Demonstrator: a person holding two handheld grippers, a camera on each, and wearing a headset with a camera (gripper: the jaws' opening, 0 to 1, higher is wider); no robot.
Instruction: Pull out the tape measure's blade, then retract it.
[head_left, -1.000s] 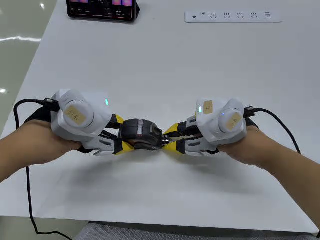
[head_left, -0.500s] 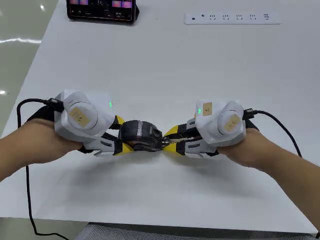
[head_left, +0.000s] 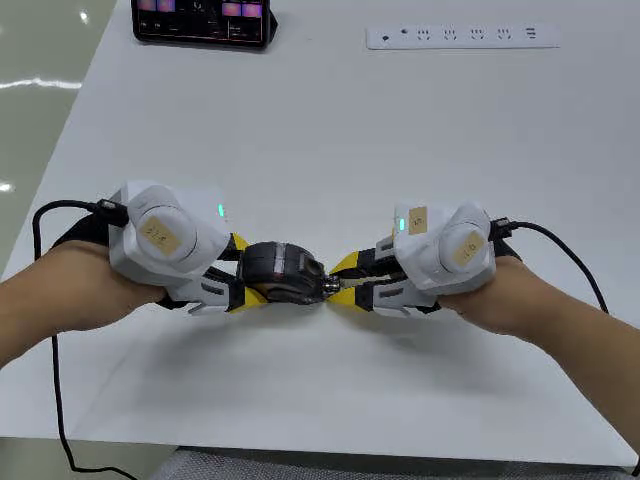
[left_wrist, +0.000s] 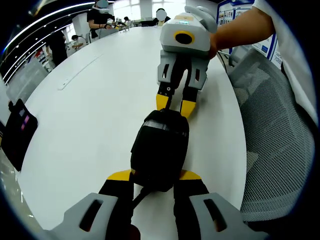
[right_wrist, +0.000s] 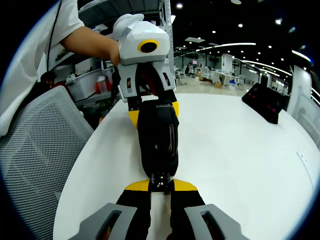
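Head view: the tape measure (head_left: 283, 270) lay on the white workbench (head_left: 330, 130), between the two grippers. Left gripper view: the left gripper (left_wrist: 155, 176) was clamped on its case, likely to anchor it. Right gripper view: the right gripper (right_wrist: 161, 186) pinched narrow on the blade hook (right_wrist: 160, 180) — placed, I judge, to draw it out.

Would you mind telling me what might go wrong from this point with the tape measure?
The right gripper pinches only the small end hook, so it may slip off. The left gripper clamps the tape measure by its rear end alone, so a hard pull might twist it loose.
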